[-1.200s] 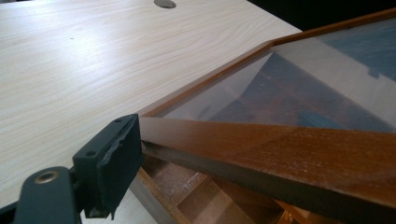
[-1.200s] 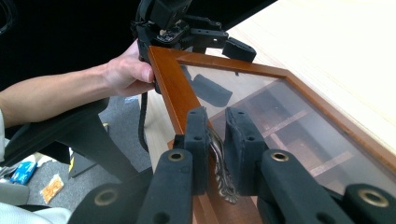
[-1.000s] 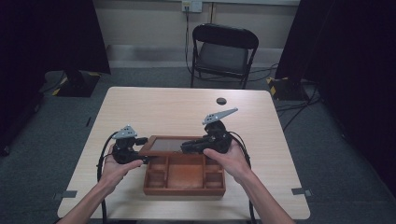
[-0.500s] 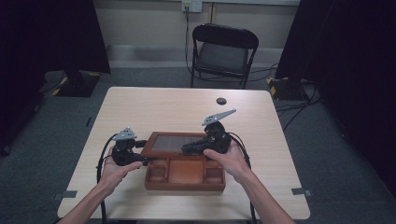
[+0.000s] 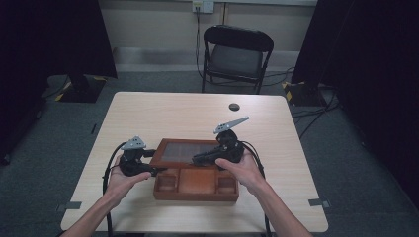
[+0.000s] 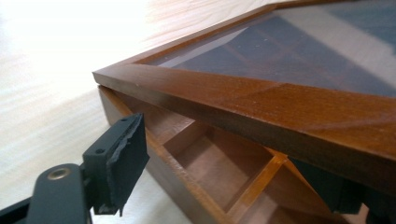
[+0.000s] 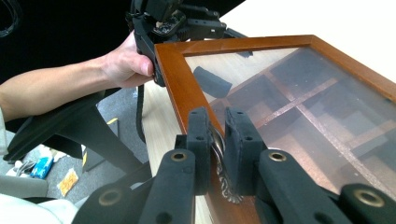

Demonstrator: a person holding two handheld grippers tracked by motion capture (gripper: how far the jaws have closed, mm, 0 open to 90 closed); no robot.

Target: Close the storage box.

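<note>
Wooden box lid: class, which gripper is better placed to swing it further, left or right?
Right. The right gripper is shut on the metal clasp at the front edge of the lid; the left gripper merely stands open beside the box.

A close view along a black two-jaw left gripper toward a brown wooden box on a pale wooden table. The box's glass-paned wooden lid is raised slightly above the divided compartments. One black padded jaw stands outside the box wall, the other under the lid's edge. The jaws have just been closing, with the box wall between them.
</note>
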